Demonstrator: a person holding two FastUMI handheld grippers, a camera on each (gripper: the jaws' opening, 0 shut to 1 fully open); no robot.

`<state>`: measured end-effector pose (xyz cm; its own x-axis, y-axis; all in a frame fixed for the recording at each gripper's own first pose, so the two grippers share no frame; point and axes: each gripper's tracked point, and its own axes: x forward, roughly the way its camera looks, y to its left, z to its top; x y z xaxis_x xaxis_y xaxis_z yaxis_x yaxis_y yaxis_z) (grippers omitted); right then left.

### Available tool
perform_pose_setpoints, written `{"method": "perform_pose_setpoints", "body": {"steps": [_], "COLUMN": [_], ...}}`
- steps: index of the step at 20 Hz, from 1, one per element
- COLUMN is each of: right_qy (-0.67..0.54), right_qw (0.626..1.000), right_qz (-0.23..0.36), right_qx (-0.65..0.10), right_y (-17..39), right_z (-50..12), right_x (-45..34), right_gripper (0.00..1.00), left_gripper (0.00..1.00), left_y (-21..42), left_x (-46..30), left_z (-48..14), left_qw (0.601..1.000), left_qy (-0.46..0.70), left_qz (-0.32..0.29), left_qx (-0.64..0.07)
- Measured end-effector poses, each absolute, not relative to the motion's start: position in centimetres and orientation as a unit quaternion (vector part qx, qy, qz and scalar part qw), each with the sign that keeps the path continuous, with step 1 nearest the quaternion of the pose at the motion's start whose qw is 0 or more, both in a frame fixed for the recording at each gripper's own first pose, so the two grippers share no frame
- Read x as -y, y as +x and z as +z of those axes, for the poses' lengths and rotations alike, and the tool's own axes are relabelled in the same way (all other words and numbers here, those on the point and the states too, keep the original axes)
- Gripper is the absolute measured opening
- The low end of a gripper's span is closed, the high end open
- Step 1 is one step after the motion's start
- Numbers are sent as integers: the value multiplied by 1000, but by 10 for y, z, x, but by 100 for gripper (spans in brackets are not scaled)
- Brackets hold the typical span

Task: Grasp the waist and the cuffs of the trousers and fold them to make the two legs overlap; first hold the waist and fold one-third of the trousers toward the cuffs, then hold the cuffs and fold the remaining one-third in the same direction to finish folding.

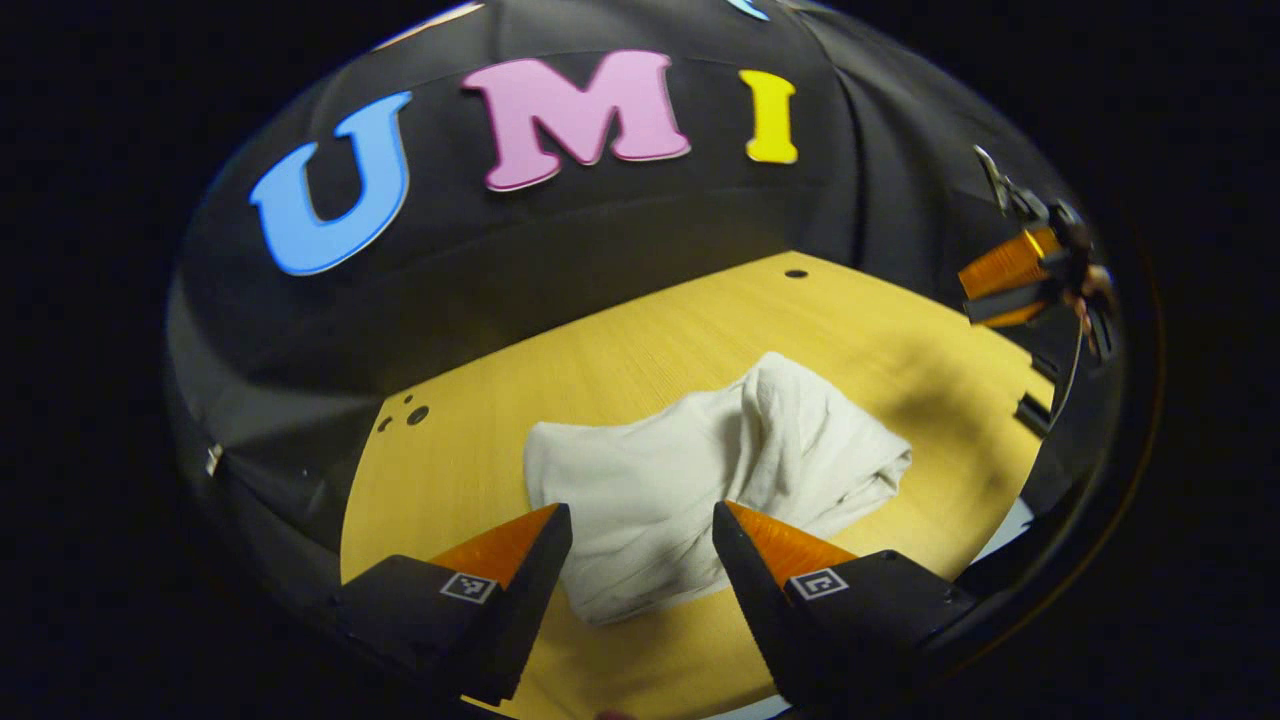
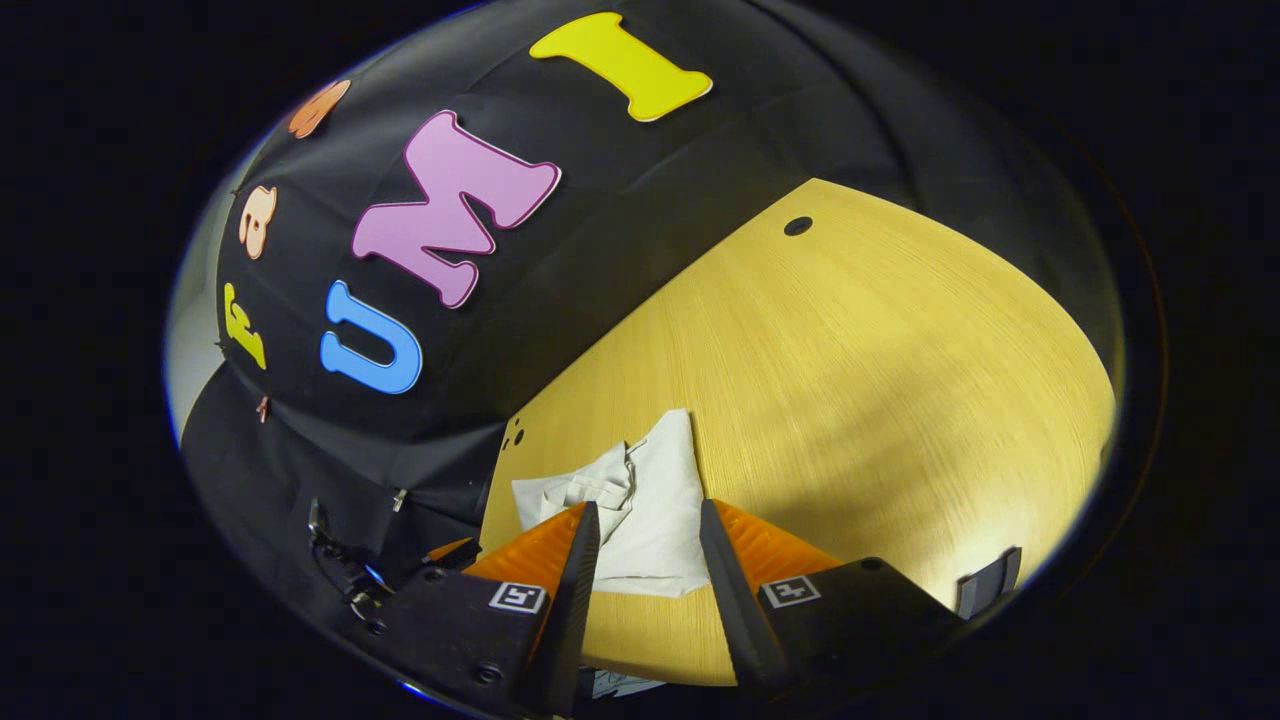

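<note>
Trousers (image 1: 690, 470) lie bunched on the wooden table (image 1: 640, 340), dead ahead of both tools, left gripper (image 1: 640, 525) looks nearer than right gripper (image 2: 640, 525), both sets of fingers spread wide and empty, long axis unclear from the crumple.

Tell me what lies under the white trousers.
The trousers lie bunched on the wooden table, which shows bare on all sides of them. The patch of tabletop beneath the cloth is covered, so anything there is hidden. Both claws are open above it, left and right.
</note>
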<state>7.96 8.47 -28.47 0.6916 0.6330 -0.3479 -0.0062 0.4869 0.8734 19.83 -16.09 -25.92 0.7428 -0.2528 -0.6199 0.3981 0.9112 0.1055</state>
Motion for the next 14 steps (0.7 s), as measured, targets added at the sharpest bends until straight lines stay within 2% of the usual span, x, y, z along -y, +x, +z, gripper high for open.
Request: {"method": "perform_pose_setpoints", "body": {"steps": [2,5,7,10,11,12,14], "right_qy": [465,468,468,465,463,461,457], "right_qw": [792,788,785,782,779,777,776], "right_qz": [205,212,218,225,230,234,232], "right_qx": [-338,-339,-342,-348,-354,-359,-367], "right_y": [78,78,77,76,74,74,76], "right_z": [-281,-276,-275,-276,-277,-277,-281], "right_x": [-94,-108,-117,-125,-128,-129,-129], "right_gripper": [63,63,63,63,74,64,69], "left_gripper": [91,91,90,90,90,90,90], "left_y": [194,181,178,174,172,170,165], "left_x": [150,158,153,133,130,130,127], "left_z": [-248,-231,-222,-214,-208,-203,-196], "left_qw": [932,922,917,919,919,919,919], "left_qy": [53,-78,-139,-162,-170,-178,-194], "left_qz": [-162,-177,-165,-142,-141,-141,-138], "left_qx": [-320,-335,-336,-330,-326,-322,-315]}}
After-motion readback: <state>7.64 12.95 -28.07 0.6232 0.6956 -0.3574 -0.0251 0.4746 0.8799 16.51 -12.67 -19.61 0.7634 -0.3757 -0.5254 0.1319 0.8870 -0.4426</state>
